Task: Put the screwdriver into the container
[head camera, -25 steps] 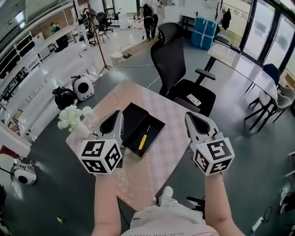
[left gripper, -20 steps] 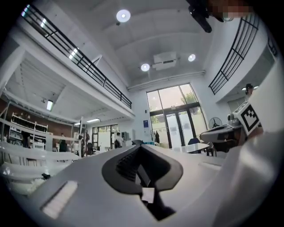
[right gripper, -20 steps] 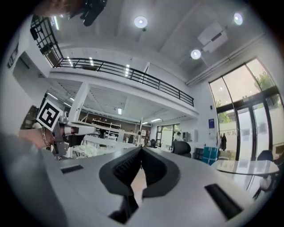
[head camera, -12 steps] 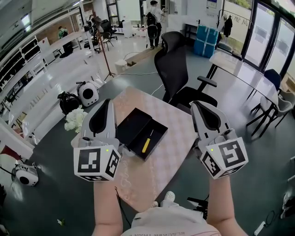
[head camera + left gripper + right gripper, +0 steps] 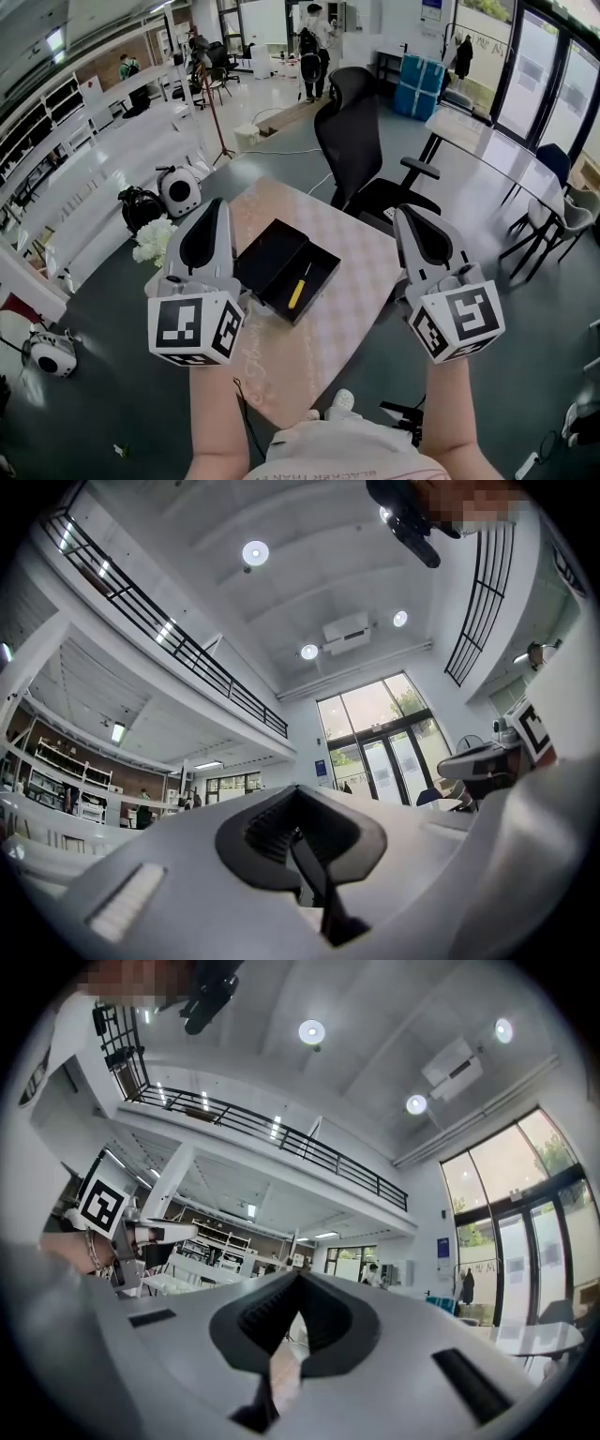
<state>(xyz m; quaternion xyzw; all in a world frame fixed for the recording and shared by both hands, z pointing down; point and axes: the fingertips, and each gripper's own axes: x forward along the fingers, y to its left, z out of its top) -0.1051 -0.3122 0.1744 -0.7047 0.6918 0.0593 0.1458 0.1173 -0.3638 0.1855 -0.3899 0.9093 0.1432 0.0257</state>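
The screwdriver (image 5: 297,292) lies inside the black container (image 5: 319,266) on the counter (image 5: 352,309). The left gripper (image 5: 217,202) and right gripper (image 5: 406,212) flank it, jaws together, empty.

— What's the floor (image 5: 112,375) like?
— Dark grey and glossy. A black office chair (image 5: 354,141) stands at the far side of a table with a pink checked cloth (image 5: 347,309).
— And the light?
— Tall glass doors (image 5: 539,70) on the right, round ceiling lamps (image 5: 254,552) overhead. A railed balcony (image 5: 281,1143) runs along white walls. White shelving (image 5: 47,111) far left, a long grey table (image 5: 478,122) far right.
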